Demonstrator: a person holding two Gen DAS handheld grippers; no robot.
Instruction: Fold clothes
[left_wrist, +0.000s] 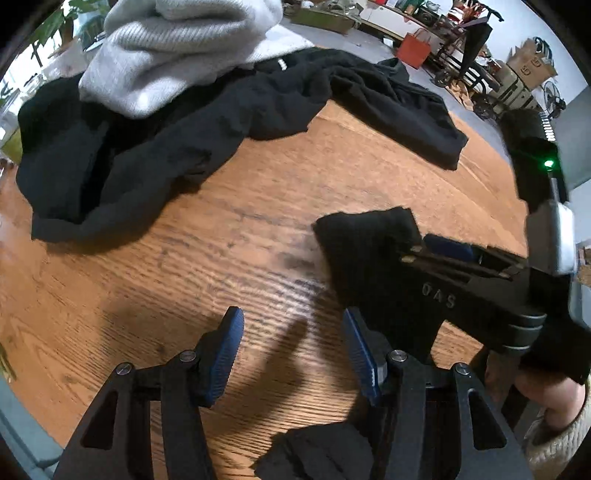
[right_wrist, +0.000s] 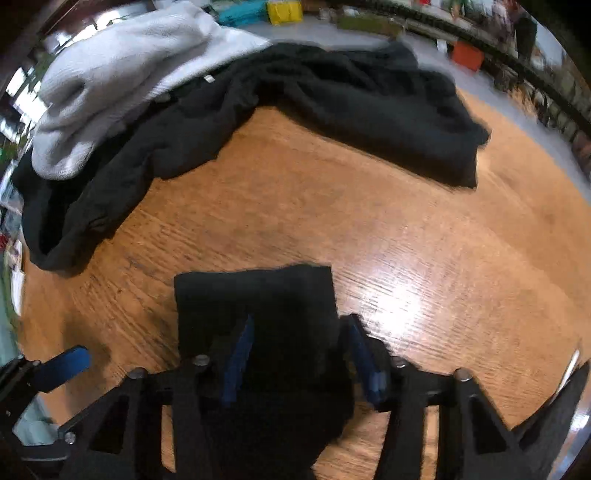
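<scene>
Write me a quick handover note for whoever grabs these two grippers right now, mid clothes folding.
Left gripper: open, empty, over bare wooden table.
Right gripper: jaws apart around a small black folded piece; whether it is gripping is unclear.
Large black garment: unfolded, sprawled across the far side of the table.
Grey knit garment: bunched on top of the black one, unfolded.
Done: at most the small black piece.
Left: the black garment and the grey knit.
</scene>
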